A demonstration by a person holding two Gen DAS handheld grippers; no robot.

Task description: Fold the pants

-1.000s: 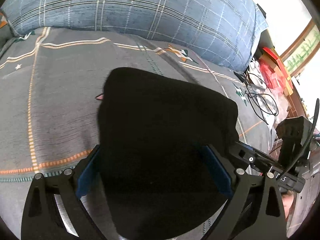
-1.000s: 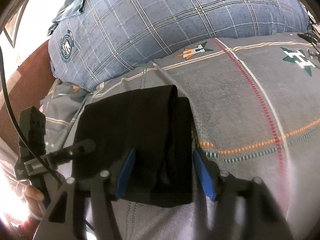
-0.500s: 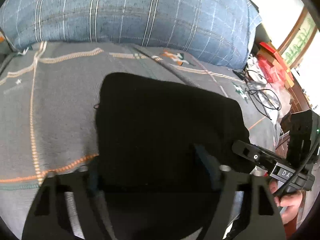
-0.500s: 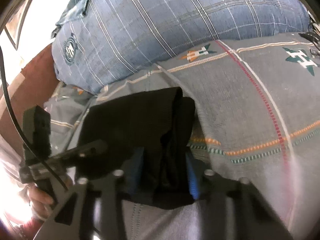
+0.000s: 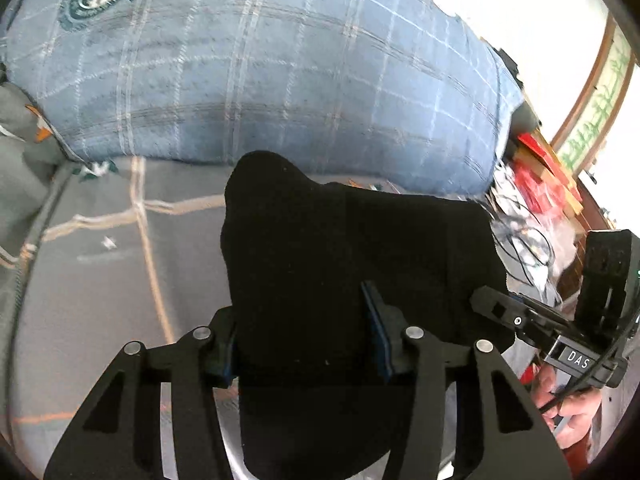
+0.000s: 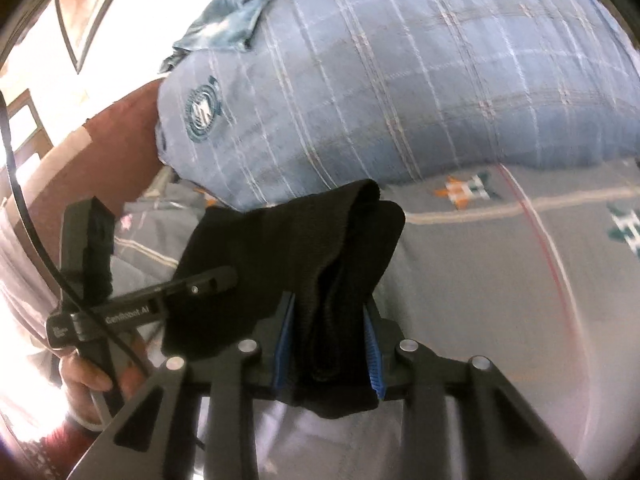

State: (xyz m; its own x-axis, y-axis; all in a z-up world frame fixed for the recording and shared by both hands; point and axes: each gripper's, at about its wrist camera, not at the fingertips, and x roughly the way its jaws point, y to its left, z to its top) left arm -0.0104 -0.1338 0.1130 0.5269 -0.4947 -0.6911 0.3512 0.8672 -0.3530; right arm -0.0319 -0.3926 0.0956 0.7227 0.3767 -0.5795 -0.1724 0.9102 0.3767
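Note:
The black pants [image 5: 340,256] are folded into a thick bundle and lifted off the grey patterned bedspread [image 5: 120,264]. My left gripper [image 5: 304,332] is shut on the near left edge of the bundle. My right gripper [image 6: 328,328] is shut on the bundle's right end, where the stacked layers [image 6: 348,248] bulge between the blue pads. Each gripper shows in the other's view: the right one [image 5: 520,316] at the far right, the left one [image 6: 192,288] at the left.
A large blue plaid pillow [image 5: 260,72] lies across the back of the bed. Cables and red items [image 5: 536,200] crowd the right side beyond the bed. A dark red headboard or chair [image 6: 92,160] stands at the left in the right wrist view.
Both grippers closed on the pants bundle, then raised it and tilted toward the pillow. The bundle has left the bedspread and its right end has bunched up.

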